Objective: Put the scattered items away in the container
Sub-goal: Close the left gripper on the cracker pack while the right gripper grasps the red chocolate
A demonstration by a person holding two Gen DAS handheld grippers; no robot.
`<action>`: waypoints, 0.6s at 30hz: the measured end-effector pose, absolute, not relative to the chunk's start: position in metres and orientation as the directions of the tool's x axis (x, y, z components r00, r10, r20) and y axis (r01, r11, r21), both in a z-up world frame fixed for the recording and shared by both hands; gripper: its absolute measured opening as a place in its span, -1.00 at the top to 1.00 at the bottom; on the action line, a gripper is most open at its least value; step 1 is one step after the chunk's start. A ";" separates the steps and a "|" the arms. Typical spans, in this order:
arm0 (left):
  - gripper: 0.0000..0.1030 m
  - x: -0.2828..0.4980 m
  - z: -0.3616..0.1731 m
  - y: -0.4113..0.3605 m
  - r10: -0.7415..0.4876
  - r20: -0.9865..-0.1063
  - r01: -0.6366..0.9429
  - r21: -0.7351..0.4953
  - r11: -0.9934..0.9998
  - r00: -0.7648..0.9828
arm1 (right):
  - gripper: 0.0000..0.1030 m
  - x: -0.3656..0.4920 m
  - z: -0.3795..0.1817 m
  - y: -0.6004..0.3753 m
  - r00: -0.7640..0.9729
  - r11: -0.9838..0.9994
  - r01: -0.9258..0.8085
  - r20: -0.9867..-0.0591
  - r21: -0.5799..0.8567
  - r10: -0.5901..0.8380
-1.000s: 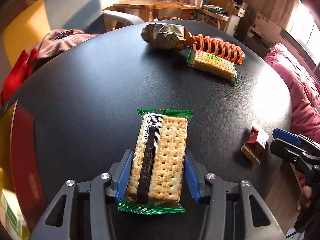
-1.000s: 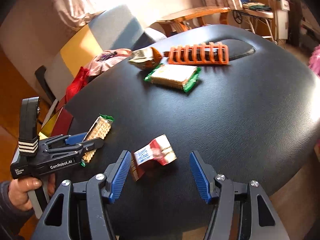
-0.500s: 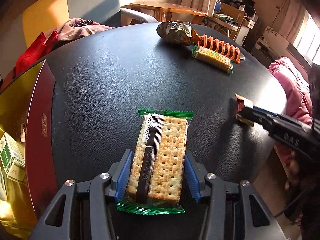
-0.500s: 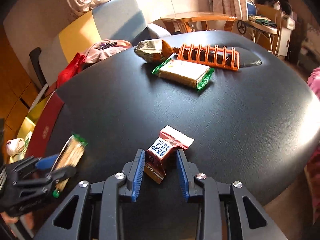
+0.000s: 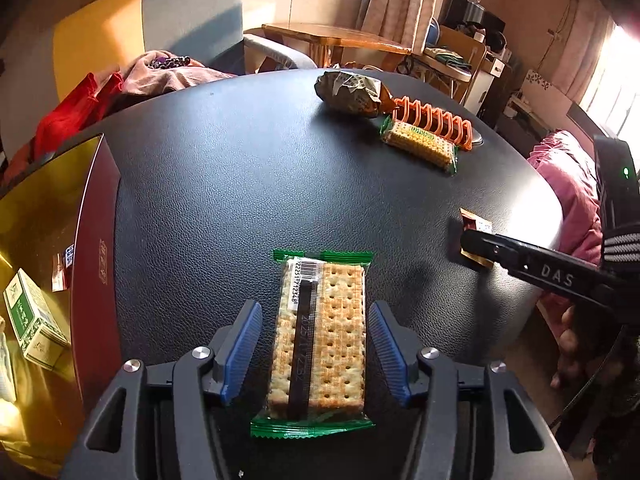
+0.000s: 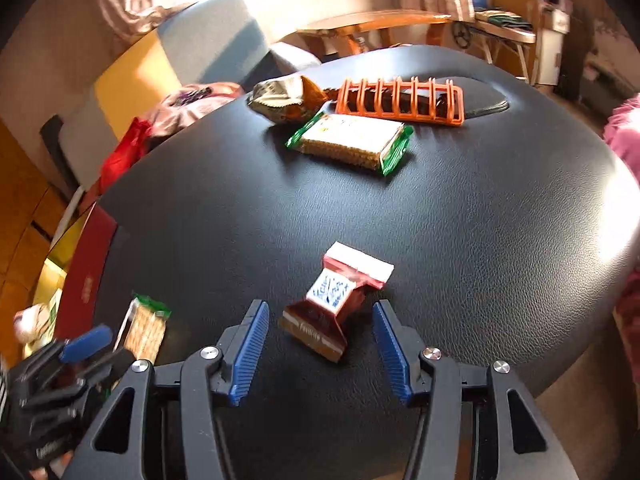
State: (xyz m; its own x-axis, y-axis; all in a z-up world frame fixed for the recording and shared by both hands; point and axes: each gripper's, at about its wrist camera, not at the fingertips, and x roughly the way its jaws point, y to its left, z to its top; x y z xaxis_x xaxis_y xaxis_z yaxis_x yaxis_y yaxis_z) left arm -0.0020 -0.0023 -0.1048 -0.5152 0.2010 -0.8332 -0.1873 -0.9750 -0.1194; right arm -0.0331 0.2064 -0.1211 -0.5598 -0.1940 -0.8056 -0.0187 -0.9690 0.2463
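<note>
A green-edged cracker pack (image 5: pixel 320 344) lies on the black table between the fingers of my left gripper (image 5: pixel 316 348), which is open with gaps on both sides. It also shows in the right wrist view (image 6: pixel 144 330). A small red and brown chocolate packet (image 6: pixel 334 304) lies between the fingers of my right gripper (image 6: pixel 316 348), which is open. The red box with a gold inside (image 5: pixel 94 240) stands at the table's left edge and holds a green-white carton (image 5: pixel 32 320). A second cracker pack (image 6: pixel 352 142) and a crumpled snack bag (image 6: pixel 284 98) lie at the far side.
An orange plastic rack (image 6: pixel 400 100) lies at the far side of the table. Clothes (image 5: pixel 120 84) are piled on a chair beyond the left edge. The table edge drops off close on the right (image 5: pixel 552 240), with pink bedding beyond.
Both grippers were shut on their items half a second ago and have opened. The cracker pack and the chocolate packet now lie free on the table between the fingers.
</note>
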 end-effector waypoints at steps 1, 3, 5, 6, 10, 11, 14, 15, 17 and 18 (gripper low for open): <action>-0.12 -0.002 -0.106 -0.003 0.200 -0.836 -0.188 -0.118 -0.975 -0.512 | 0.04 -0.036 -0.121 0.205 -0.561 -0.971 -0.032 -0.809 0.237 -0.179; -0.16 -0.002 -0.108 -0.002 0.198 -0.837 -0.194 -0.111 -0.975 -0.511 | 0.17 -0.041 -0.122 0.204 -0.558 -0.975 -0.050 -0.815 0.218 -0.154; -0.16 -0.002 -0.111 -0.001 0.197 -0.838 -0.203 -0.105 -0.973 -0.508 | 0.49 -0.044 -0.122 0.202 -0.559 -0.981 -0.049 -0.819 0.187 -0.128; -0.16 -0.001 -0.112 -0.001 0.197 -0.840 -0.205 -0.105 -0.973 -0.505 | 0.48 -0.044 -0.122 0.202 -0.560 -0.982 -0.045 -0.819 0.182 -0.127; -0.16 0.000 -0.118 -0.003 0.208 -0.844 -0.208 -0.117 -0.971 -0.495 | 0.48 -0.042 -0.123 0.202 -0.565 -0.985 -0.015 -0.814 0.172 -0.134; -0.16 0.000 -0.119 -0.003 0.211 -0.842 -0.212 -0.118 -0.970 -0.496 | 0.48 -0.042 -0.123 0.202 -0.566 -0.985 -0.007 -0.813 0.170 -0.137; -0.16 -0.002 -0.119 -0.006 0.227 -0.841 -0.208 -0.140 -0.968 -0.491 | 0.48 -0.041 -0.124 0.202 -0.569 -0.987 0.016 -0.810 0.163 -0.143; -0.16 -0.002 -0.118 -0.007 0.233 -0.841 -0.206 -0.148 -0.967 -0.489 | 0.48 -0.040 -0.124 0.201 -0.570 -0.987 0.022 -0.810 0.157 -0.141; -0.16 -0.004 -0.118 -0.007 0.234 -0.842 -0.205 -0.151 -0.967 -0.486 | 0.48 -0.040 -0.124 0.199 -0.570 -0.990 0.037 -0.811 0.136 -0.133; -0.16 -0.005 -0.118 -0.007 0.229 -0.844 -0.205 -0.145 -0.968 -0.484 | 0.48 -0.040 -0.124 0.197 -0.571 -0.991 0.045 -0.810 0.126 -0.129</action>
State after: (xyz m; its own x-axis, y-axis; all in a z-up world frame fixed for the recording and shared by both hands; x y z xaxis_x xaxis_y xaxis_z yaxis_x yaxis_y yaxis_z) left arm -0.0046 -0.0071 -0.1176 -0.4842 0.2293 -0.8444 -0.2053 -0.9679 -0.1451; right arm -0.0396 0.1973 -0.1238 -0.5714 -0.1290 -0.8105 0.0445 -0.9910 0.1263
